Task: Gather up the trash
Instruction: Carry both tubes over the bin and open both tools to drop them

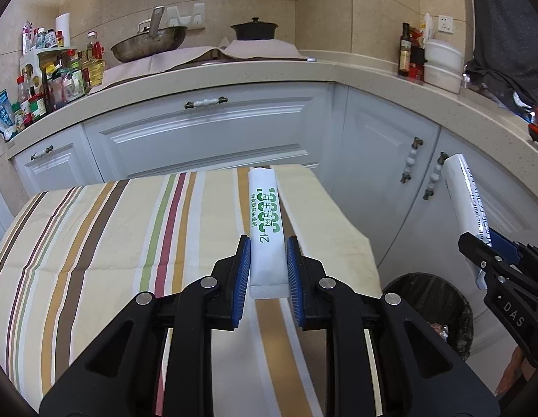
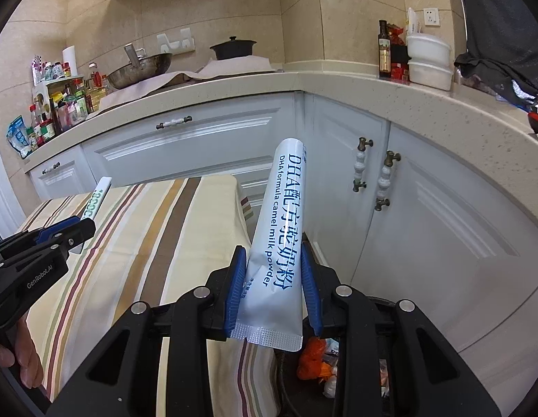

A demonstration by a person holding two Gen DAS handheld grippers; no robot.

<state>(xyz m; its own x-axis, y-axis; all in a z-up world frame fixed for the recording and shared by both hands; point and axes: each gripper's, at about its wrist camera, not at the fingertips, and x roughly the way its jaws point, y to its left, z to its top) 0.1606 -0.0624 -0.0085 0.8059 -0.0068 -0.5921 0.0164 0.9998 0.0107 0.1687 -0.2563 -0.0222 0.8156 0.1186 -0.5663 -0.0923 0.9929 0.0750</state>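
My left gripper (image 1: 268,255) is shut on a white sachet with green print (image 1: 265,222), held lengthwise above the striped tablecloth (image 1: 112,243). My right gripper (image 2: 274,271) is shut on a white sachet with blue "DHA formula camel milk powder" print (image 2: 281,236), which sticks up and tilts right. Below it stands a dark trash bin (image 2: 383,375) with orange and white scraps (image 2: 312,361) inside. In the left wrist view the right gripper (image 1: 487,253) with its sachet (image 1: 468,198) hangs above the bin (image 1: 439,299). The right wrist view shows the left gripper (image 2: 79,229) and its sachet (image 2: 97,198) at the left.
White cabinets (image 1: 206,132) with knobbed handles wrap around the corner behind the table. The counter (image 1: 269,73) holds a wok (image 1: 149,47), a black pot (image 1: 255,29), bottles (image 1: 57,80) and white containers (image 1: 442,62). A hand (image 2: 24,358) grips the left tool.
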